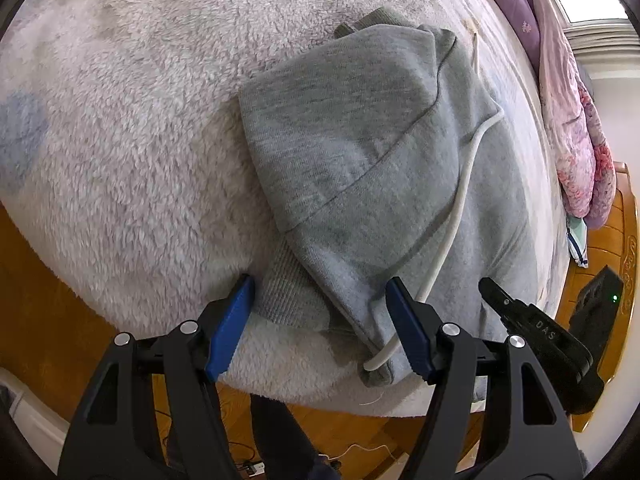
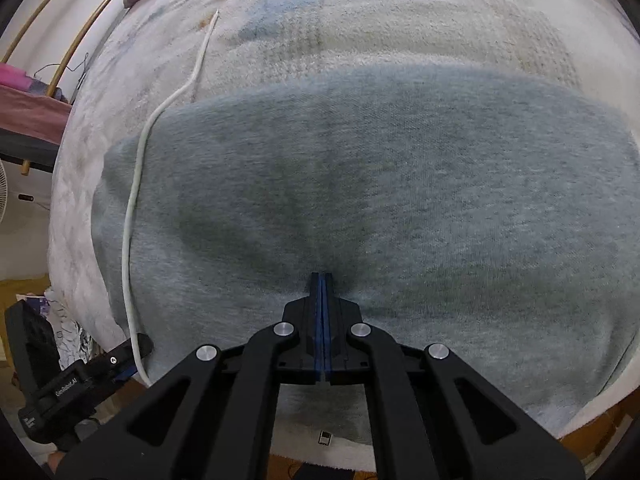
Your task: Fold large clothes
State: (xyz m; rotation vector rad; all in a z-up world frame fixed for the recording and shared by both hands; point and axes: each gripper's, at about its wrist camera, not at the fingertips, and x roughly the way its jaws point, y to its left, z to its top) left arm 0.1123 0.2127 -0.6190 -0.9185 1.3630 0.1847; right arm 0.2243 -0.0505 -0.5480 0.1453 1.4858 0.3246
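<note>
A grey hoodie (image 1: 360, 152) lies partly folded on a fluffy white blanket (image 1: 132, 128), with its ribbed hem (image 1: 288, 292) and white drawstring (image 1: 460, 208) near the bed's front edge. My left gripper (image 1: 320, 312) is open, its blue fingers on either side of the hoodie's near corner. In the right wrist view the hoodie (image 2: 400, 184) fills the frame. My right gripper (image 2: 322, 276) is shut, its tips pressed against the grey fabric; whether cloth is pinched I cannot tell. The right gripper also shows in the left wrist view (image 1: 492, 292).
A pink and purple quilt (image 1: 568, 112) is bunched along the bed's far right side. Wooden floor (image 1: 40, 320) and cables lie below the bed edge. A fan (image 2: 8, 200) and a clothes rack (image 2: 60, 60) stand to the left in the right wrist view.
</note>
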